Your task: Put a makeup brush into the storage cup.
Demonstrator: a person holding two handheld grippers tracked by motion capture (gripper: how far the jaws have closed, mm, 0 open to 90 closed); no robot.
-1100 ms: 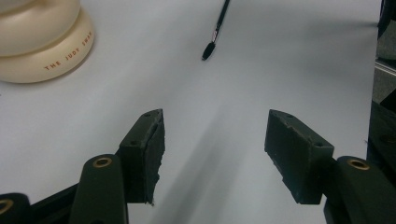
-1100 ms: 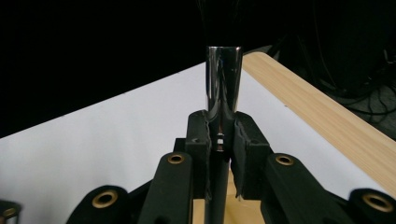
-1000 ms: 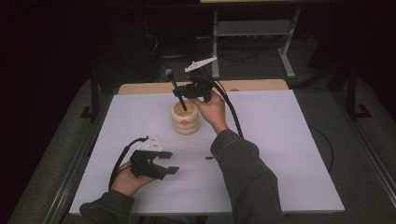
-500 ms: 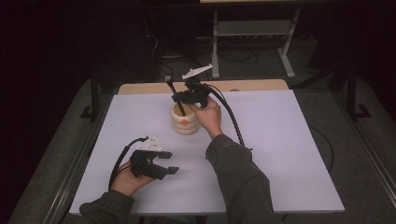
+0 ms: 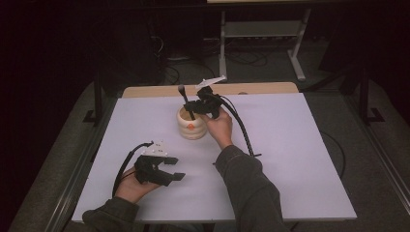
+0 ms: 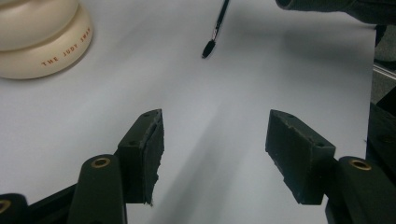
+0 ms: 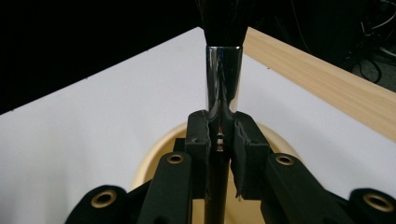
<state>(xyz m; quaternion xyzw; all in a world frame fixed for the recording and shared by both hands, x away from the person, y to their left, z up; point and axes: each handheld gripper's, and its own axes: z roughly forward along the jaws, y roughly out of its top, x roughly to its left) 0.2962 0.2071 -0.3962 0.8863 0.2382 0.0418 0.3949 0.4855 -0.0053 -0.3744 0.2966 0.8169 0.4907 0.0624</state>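
brush upright, bristles up, over pot

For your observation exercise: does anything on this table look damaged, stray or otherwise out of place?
Two things. A small black brush lies loose on the white table, apart from the cream holder, while the right gripper holds a bigger brush over the holder. The left gripper is open, and its left finger's pad looks torn at the edge.

Brush bristles cut off at top edge, lower handle hidden behind right tongs, cream holder cropped upper left, second brush cut off at top
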